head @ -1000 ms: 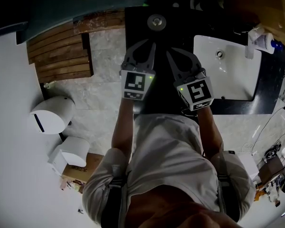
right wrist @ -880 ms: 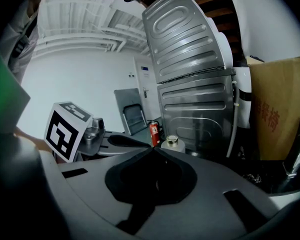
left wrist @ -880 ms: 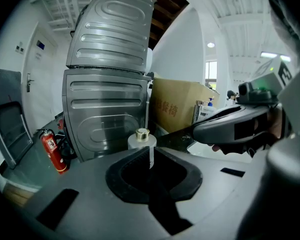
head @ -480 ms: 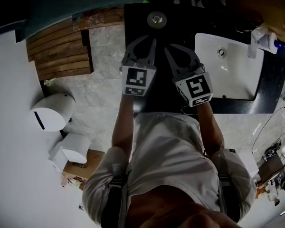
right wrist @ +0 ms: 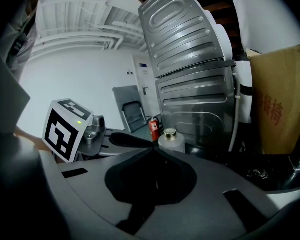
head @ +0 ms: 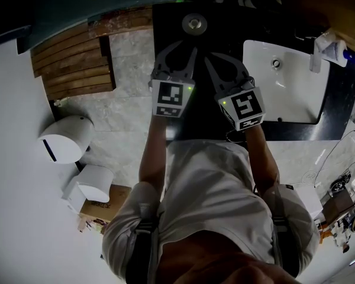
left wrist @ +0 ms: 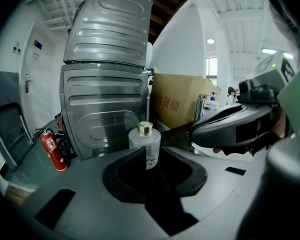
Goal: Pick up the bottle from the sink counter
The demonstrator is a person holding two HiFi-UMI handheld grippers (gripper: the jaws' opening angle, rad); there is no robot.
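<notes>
At the far left of the head view a wooden slatted platform [head: 71,61] lay on the pale tiled floor [head: 127,114]. Right of it, the left gripper [head: 187,47] hung over the near part of the black sink counter [head: 225,34]. Its jaws had just been opening and stood slightly apart, with nothing between them. The left gripper view showed the frosted bottle [left wrist: 146,143] past their tips, not touched.

The bottle stood upright on the counter, gold cap [head: 193,23] up, ahead of both grippers and clear of each. It was left of the white sink basin [head: 296,102]. Behind it in the left gripper view rose ribbed grey metal panels [left wrist: 105,84], with a red fire extinguisher [left wrist: 51,149] to their left and a cardboard box [left wrist: 182,104] to their right.

The right gripper [head: 213,58] was just beside the left one, also pointed toward the bottle. In the right gripper view its jaw tips met, closed on nothing, and the bottle showed just beyond them.

At the far right, a white pump dispenser [head: 324,49] stood at the basin's back corner.
</notes>
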